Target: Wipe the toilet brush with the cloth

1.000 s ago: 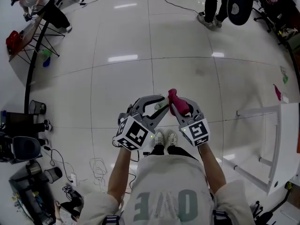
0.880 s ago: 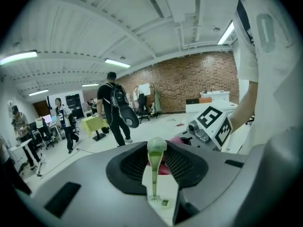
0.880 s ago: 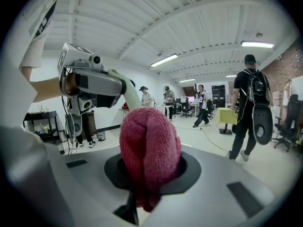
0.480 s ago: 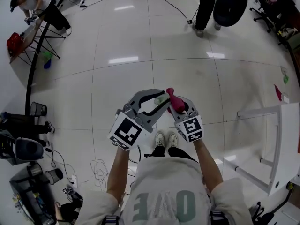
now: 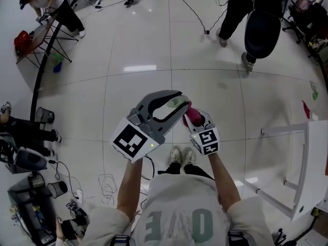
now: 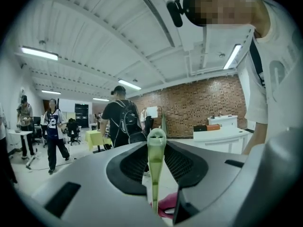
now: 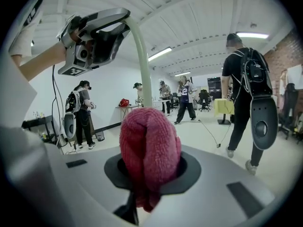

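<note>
My left gripper [image 5: 176,101] is raised in front of the person's chest, shut on the pale green toilet brush handle [image 5: 177,102]. In the left gripper view the handle [image 6: 156,150] stands upright between the black pads, its rounded end poking above them. The brush head is hidden. Just right of it and a little lower, my right gripper [image 5: 193,118] is shut on a bunched pink cloth [image 5: 192,114]. In the right gripper view the cloth [image 7: 149,148] bulges out of the jaws, and the handle [image 7: 142,65] runs down behind it from the left gripper [image 7: 97,32].
A white frame table [image 5: 302,158] stands at the right. A person with a dark backpack [image 5: 262,27] walks behind, and others work at a stand [image 5: 38,60] at the far left. Cables [image 5: 107,183] and bins lie on the floor at lower left.
The left gripper has risen toward the head camera with the brush handle. The right gripper with the cloth has sunk slightly. The person with the backpack has walked across the back.
</note>
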Demonstrator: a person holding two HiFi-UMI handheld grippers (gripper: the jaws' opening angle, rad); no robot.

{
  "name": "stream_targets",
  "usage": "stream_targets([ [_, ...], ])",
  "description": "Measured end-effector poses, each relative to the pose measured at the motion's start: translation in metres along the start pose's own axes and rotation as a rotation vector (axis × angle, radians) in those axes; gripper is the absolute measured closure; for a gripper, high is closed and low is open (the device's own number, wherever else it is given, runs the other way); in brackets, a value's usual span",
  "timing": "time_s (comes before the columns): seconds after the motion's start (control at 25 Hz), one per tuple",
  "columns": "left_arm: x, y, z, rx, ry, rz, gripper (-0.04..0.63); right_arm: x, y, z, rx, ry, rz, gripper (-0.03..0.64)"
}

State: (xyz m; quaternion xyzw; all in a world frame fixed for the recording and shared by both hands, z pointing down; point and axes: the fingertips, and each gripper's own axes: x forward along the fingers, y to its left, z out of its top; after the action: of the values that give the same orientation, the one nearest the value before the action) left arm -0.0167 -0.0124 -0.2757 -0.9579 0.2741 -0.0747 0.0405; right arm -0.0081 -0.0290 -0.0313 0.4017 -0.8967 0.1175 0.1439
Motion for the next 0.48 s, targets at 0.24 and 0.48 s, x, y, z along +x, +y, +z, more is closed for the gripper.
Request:
stream_targets([
  [0.24,-0.001,0.020,-0.009,-0.038,0.019,0.104,0.483,-0.031,0.005,0.034,0.013,-0.128,-0.156,0.548],
  [0.48,0.008,0.025,-0.008,-0.023,0.031,0.143,0.483,-0.037,0.054,0.056,0.042,-0.213,-0.069,0.548],
])
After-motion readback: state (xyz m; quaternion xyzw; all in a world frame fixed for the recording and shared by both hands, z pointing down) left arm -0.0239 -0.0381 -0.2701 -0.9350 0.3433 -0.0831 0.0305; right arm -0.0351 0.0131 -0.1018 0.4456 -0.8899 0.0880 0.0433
